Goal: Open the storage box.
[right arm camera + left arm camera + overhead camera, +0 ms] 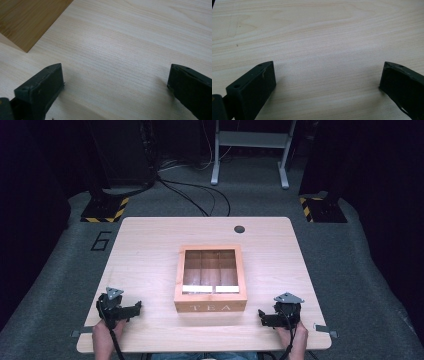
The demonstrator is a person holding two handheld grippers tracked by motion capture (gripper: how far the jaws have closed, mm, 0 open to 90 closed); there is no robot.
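High view: tea box (210, 307) sits mid-table (150, 245), between left gripper (131, 309) & right gripper (261, 315), apart from both. Both w/ jaws spread, holding nothing, near front edge; bare wood around.

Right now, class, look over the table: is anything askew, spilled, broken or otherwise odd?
Nothing stands out. The tea box sits square in the middle of the table, lid shut. The left tongs and right tongs rest open on either side, apart from it.
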